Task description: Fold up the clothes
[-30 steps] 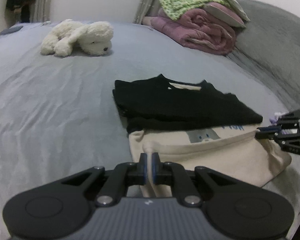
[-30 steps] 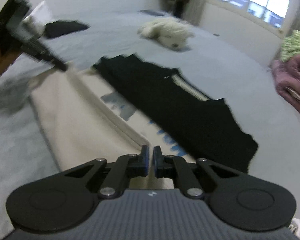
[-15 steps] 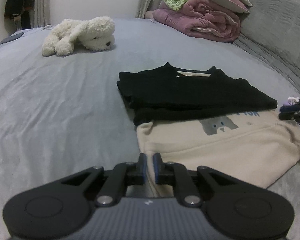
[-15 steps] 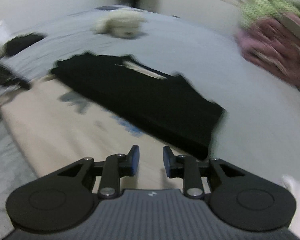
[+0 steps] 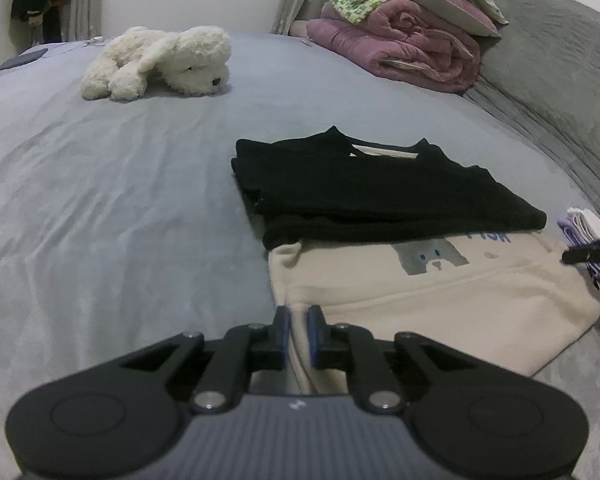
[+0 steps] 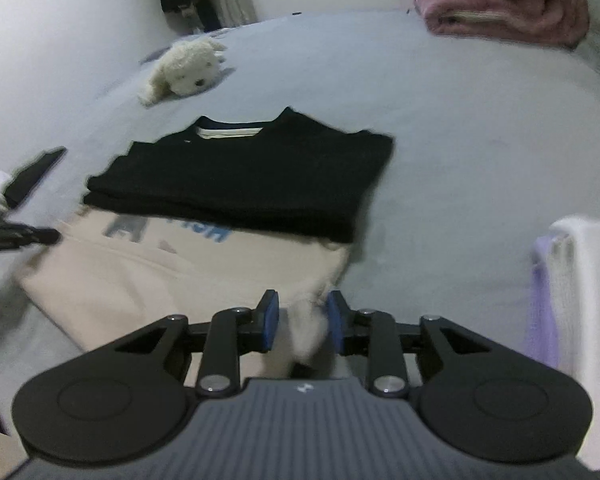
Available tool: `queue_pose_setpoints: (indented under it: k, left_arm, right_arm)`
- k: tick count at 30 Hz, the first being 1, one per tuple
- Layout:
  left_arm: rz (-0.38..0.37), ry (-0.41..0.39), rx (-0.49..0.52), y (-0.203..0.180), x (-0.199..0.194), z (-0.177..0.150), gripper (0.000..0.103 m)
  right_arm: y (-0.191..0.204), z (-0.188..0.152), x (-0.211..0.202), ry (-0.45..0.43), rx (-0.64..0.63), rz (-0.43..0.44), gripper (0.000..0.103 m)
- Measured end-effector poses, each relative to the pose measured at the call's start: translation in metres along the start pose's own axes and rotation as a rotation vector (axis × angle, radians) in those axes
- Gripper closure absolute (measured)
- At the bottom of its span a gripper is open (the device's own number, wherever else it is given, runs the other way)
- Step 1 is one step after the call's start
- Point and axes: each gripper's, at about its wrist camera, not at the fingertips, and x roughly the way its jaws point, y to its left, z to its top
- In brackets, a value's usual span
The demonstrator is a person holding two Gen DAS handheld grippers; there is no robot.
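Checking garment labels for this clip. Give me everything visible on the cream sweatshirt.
The cream sweatshirt looks like soft fleece and lies folded flat on the grey bed. Its chest print shows a grey animal face and blue lettering, partly covered by the folded black top resting on its far edge. A fold line crosses its front. The left gripper has its jaws nearly closed on the near left corner; the right gripper stands open with the right corner's cloth bunched between its fingers.

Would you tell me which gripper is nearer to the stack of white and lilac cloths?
Right. The stack of white and lilac cloths lies just beside the right gripper; the left gripper is at the cream sweatshirt's opposite corner.
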Motion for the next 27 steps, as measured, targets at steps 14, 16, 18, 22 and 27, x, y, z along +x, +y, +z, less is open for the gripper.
queue_pose_setpoints:
  k: [14, 16, 18, 22, 27]
  left_arm:
    - [0.030, -0.079, 0.005, -0.004, -0.004, 0.010, 0.098]
    - [0.029, -0.088, 0.001, -0.004, -0.005, 0.009, 0.098]
    - [0.043, -0.097, 0.002, -0.003, -0.005, 0.009, 0.097]
    - [0.130, -0.152, 0.023, -0.008, -0.007, 0.017, 0.102]
    - [0.078, -0.126, -0.016, -0.006, -0.006, 0.022, 0.101]
  right_arm:
    - [0.027, 0.007, -0.003, -0.082, -0.127, -0.155, 0.086]
    - [0.027, 0.007, -0.011, -0.103, -0.121, -0.148, 0.086]
    - [0.025, 0.006, -0.015, -0.115, -0.116, -0.144, 0.086]
    - [0.029, 0.008, -0.012, -0.142, -0.110, -0.143, 0.086]
    - [0.032, 0.010, -0.011, -0.135, -0.125, -0.178, 0.085]
